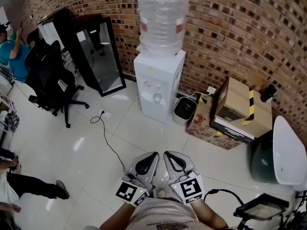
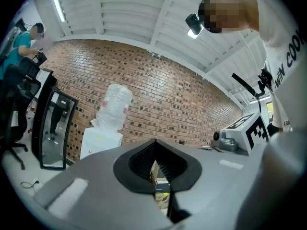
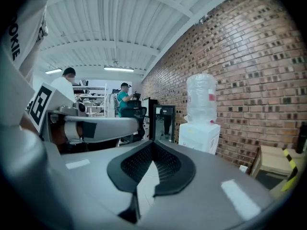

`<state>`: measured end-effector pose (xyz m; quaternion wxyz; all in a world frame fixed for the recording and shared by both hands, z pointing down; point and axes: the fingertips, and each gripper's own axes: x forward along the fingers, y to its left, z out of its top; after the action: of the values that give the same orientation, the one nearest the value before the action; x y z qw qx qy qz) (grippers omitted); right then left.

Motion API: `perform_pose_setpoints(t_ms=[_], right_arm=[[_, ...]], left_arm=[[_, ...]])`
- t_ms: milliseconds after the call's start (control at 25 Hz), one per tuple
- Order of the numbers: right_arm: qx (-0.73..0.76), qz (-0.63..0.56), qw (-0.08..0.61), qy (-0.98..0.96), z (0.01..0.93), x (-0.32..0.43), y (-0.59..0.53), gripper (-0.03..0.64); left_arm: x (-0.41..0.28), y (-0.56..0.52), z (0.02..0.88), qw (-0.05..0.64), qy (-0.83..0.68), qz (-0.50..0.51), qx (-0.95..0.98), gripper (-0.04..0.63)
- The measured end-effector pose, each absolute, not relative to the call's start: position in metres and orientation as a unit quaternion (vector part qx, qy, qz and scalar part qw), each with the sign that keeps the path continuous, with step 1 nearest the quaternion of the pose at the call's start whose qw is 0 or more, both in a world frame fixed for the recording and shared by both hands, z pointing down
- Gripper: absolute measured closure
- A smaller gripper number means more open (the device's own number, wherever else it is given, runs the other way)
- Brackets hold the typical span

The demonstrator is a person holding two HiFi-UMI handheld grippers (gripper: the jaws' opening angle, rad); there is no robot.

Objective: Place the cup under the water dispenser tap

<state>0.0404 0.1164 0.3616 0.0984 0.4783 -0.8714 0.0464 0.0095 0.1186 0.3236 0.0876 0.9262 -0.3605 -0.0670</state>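
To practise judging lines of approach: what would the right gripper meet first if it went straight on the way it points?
Nothing near: the right gripper faces open floor. Beyond that, probably the black-framed glass panel leaning on the brick wall, just left of the water dispenser. Depth is unclear.

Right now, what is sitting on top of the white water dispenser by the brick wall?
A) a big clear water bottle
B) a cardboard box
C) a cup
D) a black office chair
A: a big clear water bottle stands on top of the white dispenser, and nothing else rests up there.
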Motion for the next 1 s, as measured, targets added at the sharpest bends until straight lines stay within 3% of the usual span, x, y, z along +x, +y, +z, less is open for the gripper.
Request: perform_pose_setpoints(t_ms=[1000], right_arm=[[0.494, 0.048, 0.091, -0.863, 0.345, 0.005, 0.181, 0.611]], left_arm=[[-0.036, 0.18, 0.294, 0.073, -0.357, -0.072, 0.929, 0.607]])
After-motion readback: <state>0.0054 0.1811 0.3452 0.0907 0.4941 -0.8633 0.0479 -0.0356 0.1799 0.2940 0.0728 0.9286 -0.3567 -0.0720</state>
